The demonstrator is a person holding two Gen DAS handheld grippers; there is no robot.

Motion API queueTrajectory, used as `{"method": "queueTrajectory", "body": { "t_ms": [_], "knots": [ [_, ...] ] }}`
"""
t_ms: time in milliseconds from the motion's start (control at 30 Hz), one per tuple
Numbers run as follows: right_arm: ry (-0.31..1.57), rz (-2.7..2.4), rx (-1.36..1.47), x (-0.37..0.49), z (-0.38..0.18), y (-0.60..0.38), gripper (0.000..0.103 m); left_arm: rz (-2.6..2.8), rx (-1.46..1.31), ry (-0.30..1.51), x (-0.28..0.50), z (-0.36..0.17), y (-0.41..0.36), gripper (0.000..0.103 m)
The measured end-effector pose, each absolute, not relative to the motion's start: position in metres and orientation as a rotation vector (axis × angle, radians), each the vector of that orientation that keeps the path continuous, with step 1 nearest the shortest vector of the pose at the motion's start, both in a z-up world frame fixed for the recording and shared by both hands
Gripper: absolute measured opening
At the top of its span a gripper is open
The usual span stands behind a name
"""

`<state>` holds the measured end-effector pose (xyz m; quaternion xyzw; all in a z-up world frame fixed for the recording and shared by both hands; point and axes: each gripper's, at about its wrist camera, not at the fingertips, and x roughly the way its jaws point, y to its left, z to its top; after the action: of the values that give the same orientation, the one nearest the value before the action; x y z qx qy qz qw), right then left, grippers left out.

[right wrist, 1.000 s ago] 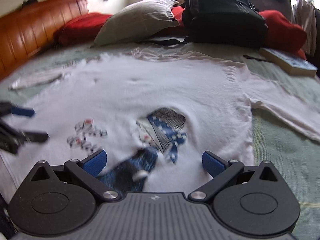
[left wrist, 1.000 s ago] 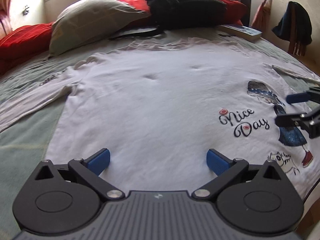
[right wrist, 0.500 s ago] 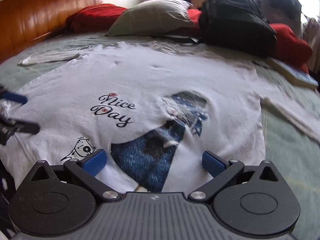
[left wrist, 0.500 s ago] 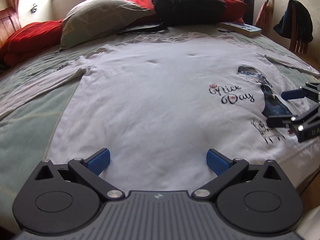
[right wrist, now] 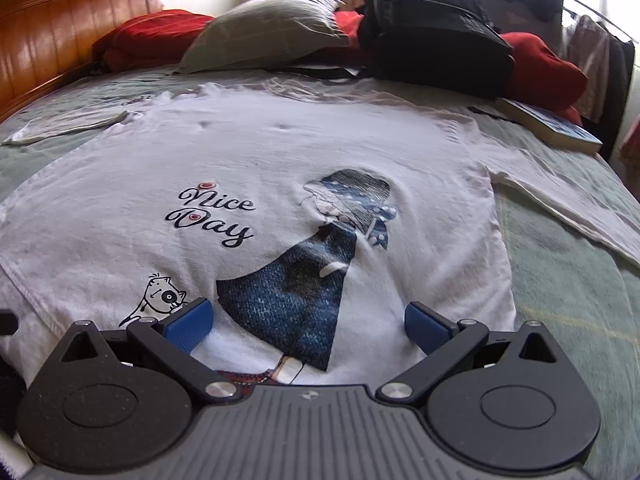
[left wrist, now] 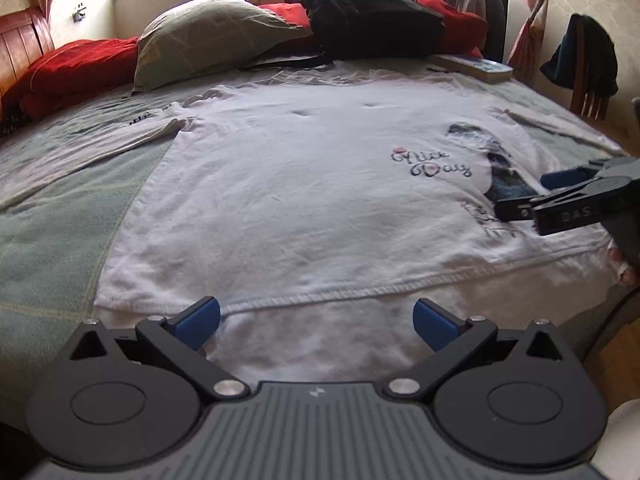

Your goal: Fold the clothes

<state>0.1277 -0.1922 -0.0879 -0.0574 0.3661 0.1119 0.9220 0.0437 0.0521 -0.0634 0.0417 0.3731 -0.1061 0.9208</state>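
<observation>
A bed [left wrist: 60, 208] with a pale green cover fills both wrist views, and a white long-sleeved shirt [left wrist: 304, 200] lies spread flat across it, front up, its stitched hem nearest the two grippers and its sleeves stretched out to either side. Beyond the shirt, at the far end of the bed from the grippers, a black backpack [right wrist: 432, 28] rests against red cushions [right wrist: 152, 36], with a grey pillow [left wrist: 212, 36] to its left and a book [right wrist: 552, 126] lying to its right near the bed's edge. The left gripper [left wrist: 316, 318] hovers over the hem with its blue-padded fingers [left wrist: 198, 316] set wide apart and nothing between them. The right gripper [right wrist: 306, 320] sits over the hem off to the left gripper's right, its blue pads [right wrist: 424, 322] likewise spread wide and empty, straddling the printed blue-dress figure [right wrist: 296, 292]. Ahead and left of the right gripper, the script "Nice Day" [right wrist: 214, 218] and a small cartoon cat [right wrist: 160, 296] are printed on the shirt.
</observation>
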Motion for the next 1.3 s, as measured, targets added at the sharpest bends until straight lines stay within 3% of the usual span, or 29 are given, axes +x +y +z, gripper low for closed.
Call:
{"method": "queueTrajectory", "body": {
  "t_ms": [700,867,1100,1300],
  "knots": [
    [0.676,0.359,-0.159,0.049,-0.082,-0.223,0.103,-0.153,0.120,0.768,0.051,-0.061,0.040,0.102],
    [0.615,0.397,-0.121,0.060,-0.073,-0.215,0.103,-0.212,0.199,0.699,0.059,-0.045,0.015,0.102],
    [0.694,0.348,-0.061,0.069,-0.091,-0.230,0.103,-0.201,0.103,0.756,0.067,-0.074,0.021,0.102],
    [0.712,0.329,0.038,0.076,-0.080,-0.243,0.103,-0.201,0.094,0.731,0.065,-0.065,0.020,0.102]
  ]
}}
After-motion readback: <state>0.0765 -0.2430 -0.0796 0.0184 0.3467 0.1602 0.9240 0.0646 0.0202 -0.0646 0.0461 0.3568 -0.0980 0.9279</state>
